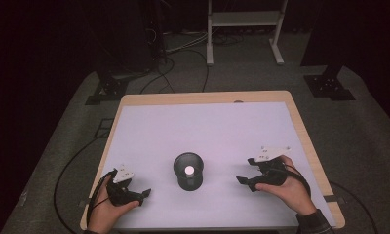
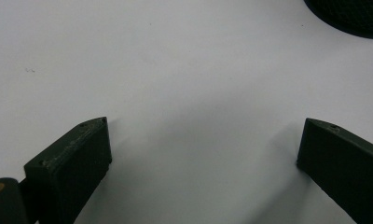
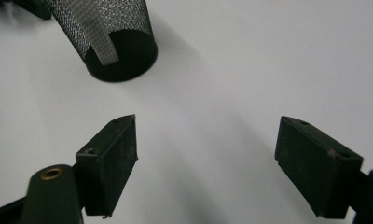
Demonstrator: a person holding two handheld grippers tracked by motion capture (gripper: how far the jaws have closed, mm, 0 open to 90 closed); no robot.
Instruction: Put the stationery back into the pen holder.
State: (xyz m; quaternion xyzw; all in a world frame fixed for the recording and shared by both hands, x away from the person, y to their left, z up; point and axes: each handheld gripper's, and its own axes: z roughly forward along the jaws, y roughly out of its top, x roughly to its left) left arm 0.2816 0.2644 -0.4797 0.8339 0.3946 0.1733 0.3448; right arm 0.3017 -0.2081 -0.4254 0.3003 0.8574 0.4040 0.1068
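A black mesh cup [image 1: 188, 176] stands upright at the middle of the white table [image 1: 203, 126], with a white object [image 1: 188, 170] inside it. My left gripper [image 1: 143, 196] rests low at the cup's left, near the front edge, its jaws wide apart and empty. In the left gripper view the left gripper [image 2: 205, 122] faces bare table, with the cup's base [image 2: 350, 18] at the top right. My right gripper [image 1: 245, 170] sits to the right of the cup, open and empty. In the right gripper view the right gripper [image 3: 207, 118] lies short of the cup [image 3: 124, 51], where a pale strip [image 3: 98, 39] shows through the mesh.
The table has a wooden rim [image 1: 305, 131]. Behind it stand a white metal frame [image 1: 244, 29] and dark stand bases [image 1: 329, 85] on a grey floor, with cables [image 1: 173, 68] trailing across it.
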